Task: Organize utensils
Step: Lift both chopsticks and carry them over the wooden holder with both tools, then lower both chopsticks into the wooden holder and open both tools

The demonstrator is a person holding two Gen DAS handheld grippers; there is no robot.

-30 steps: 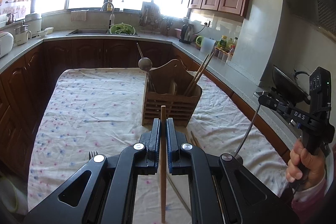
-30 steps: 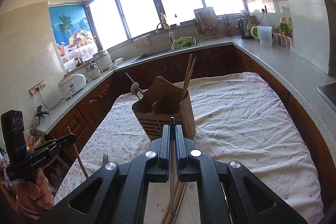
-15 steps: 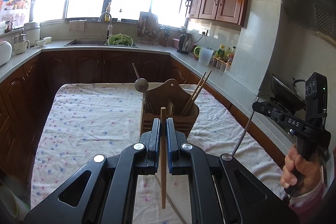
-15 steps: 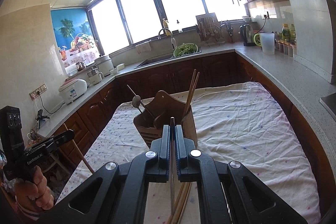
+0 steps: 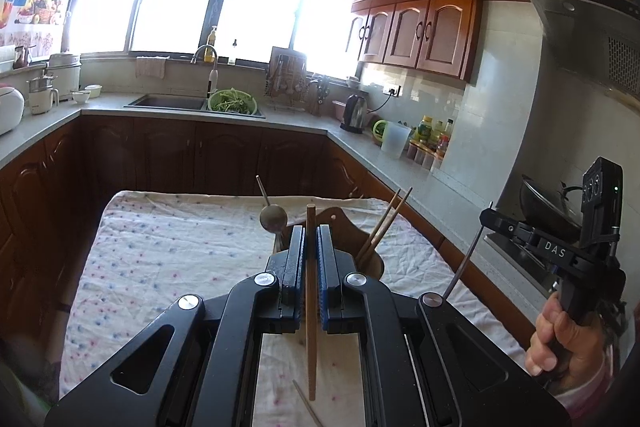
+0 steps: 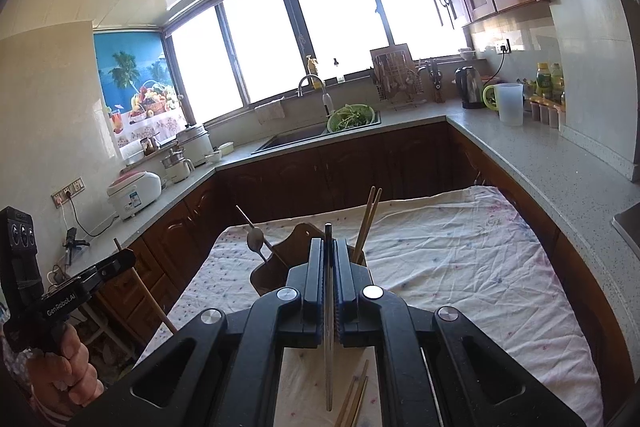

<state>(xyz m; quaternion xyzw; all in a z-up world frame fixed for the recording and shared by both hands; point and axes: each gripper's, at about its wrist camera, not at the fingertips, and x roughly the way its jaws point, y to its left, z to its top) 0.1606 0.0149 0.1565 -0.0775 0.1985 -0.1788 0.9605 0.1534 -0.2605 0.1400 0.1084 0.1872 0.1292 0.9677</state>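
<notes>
My left gripper (image 5: 311,231) is shut on a wooden stick-like utensil (image 5: 311,307) held upright, high above the table. My right gripper (image 6: 329,245) is shut on a thin metal utensil (image 6: 329,327), also upright; it shows from the side in the left wrist view (image 5: 466,259). The wooden utensil holder (image 6: 280,267) stands on the cloth, mostly hidden behind both grippers. It holds a metal spoon (image 5: 273,217) and a pair of chopsticks (image 5: 384,225). Loose chopsticks (image 6: 354,401) lie on the cloth below the right gripper.
The table carries a white dotted cloth (image 6: 460,259). Counters ring it, with a sink (image 5: 168,103), a green colander (image 5: 233,101), a kettle (image 5: 355,109), a jug (image 5: 395,141) and a wok (image 5: 548,205) on the stove at right.
Both grippers have risen with their utensils still clamped. The holder has dropped lower in both views and is now mostly hidden behind the fingers.
</notes>
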